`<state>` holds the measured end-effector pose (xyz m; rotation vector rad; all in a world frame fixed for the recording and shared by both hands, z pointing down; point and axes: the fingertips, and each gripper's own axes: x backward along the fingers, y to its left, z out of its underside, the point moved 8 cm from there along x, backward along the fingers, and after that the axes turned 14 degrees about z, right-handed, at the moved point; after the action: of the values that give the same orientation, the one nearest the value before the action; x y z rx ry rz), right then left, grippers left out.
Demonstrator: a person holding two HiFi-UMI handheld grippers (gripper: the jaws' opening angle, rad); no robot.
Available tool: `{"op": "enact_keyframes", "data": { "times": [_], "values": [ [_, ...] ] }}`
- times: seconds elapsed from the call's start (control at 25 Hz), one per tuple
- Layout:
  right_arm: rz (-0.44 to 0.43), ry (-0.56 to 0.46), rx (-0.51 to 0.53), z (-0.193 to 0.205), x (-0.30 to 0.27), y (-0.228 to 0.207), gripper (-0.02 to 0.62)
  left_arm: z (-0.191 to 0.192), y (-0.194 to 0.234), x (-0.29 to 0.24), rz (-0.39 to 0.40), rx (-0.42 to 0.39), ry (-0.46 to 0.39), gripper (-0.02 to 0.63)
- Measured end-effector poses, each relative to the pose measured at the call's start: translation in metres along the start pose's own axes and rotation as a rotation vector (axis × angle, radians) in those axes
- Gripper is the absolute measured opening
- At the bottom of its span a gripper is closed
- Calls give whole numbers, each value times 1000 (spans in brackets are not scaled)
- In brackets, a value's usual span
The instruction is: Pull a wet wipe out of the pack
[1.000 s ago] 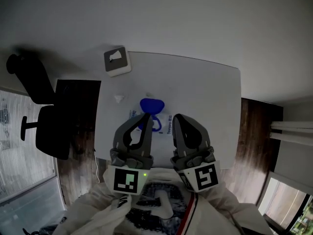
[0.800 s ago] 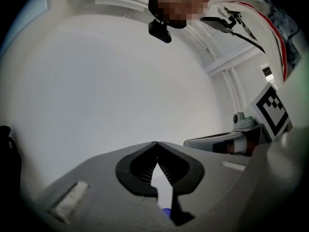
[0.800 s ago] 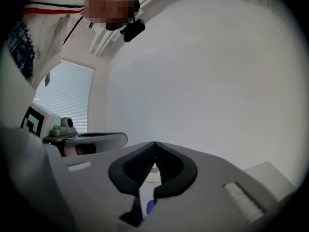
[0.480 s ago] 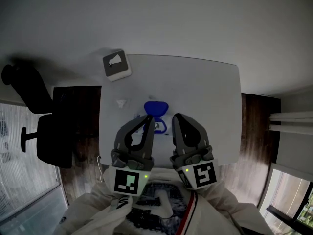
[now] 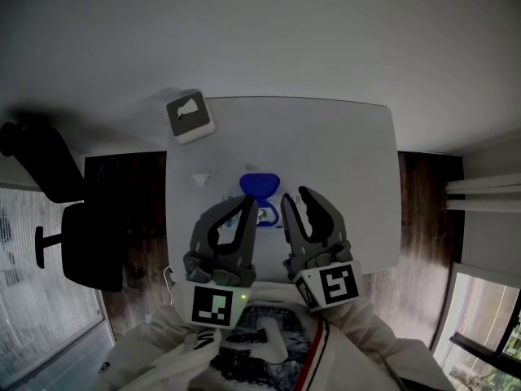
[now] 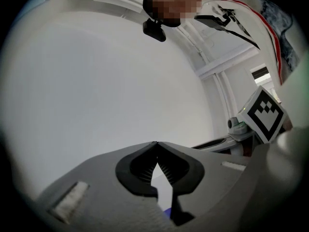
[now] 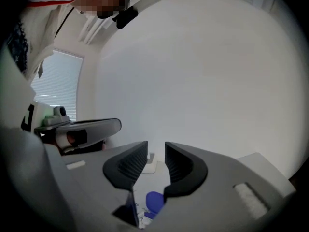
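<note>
The wet wipe pack (image 5: pixel 268 212) lies flat on the white table (image 5: pixel 350 161), and its blue lid (image 5: pixel 260 184) is flipped open at the far end. The lid (image 7: pixel 154 200) also shows low between the right jaws. My left gripper (image 5: pixel 249 205) hovers over the pack's left side, shut and empty, with its tips touching (image 6: pixel 155 144). My right gripper (image 5: pixel 295 199) hangs over the pack's right side. Its jaws have just been opening and stand apart (image 7: pixel 156 152) with nothing between them.
A grey tissue box (image 5: pixel 191 116) with a white sheet poking out sits at the table's far left corner. A small crumpled white scrap (image 5: pixel 201 177) lies left of the lid. A black office chair (image 5: pixel 73 226) stands to the left of the table on the dark wood floor.
The right gripper's jaws have gone from shut to apart, and the gripper has dipped a little toward the pack. The left gripper stays shut in about the same place.
</note>
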<state>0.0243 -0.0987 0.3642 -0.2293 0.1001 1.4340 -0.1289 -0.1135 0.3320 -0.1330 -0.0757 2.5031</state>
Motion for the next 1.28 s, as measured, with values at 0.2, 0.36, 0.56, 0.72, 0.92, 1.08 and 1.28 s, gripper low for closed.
{"op": "enact_keyframes", "data": {
  "times": [0.2, 0.36, 0.56, 0.72, 0.92, 1.08, 1.28],
  "values": [
    [-9, 36, 3, 6, -1, -1, 147, -3, -3, -3, 26, -35, -10, 3],
    [1, 46, 5, 10, -1, -1, 166, -1, -3, -2, 35, -34, -5, 3],
    [10, 92, 7, 19, -3, -3, 186, 4, -1, -5, 43, -28, 5, 3],
    [-7, 135, 3, 33, -7, -6, 215, 12, 1, -4, 47, -22, 29, 4],
    [-64, 237, -6, 56, -11, -10, 232, 20, 7, -3, 35, -13, 59, 3],
    [-93, 302, 26, 77, -13, -9, 239, 28, 11, 0, 23, 9, 85, 3],
    [-123, 359, 60, 100, -14, -4, 239, 34, 12, -1, 18, 16, 105, 3]
  ]
}}
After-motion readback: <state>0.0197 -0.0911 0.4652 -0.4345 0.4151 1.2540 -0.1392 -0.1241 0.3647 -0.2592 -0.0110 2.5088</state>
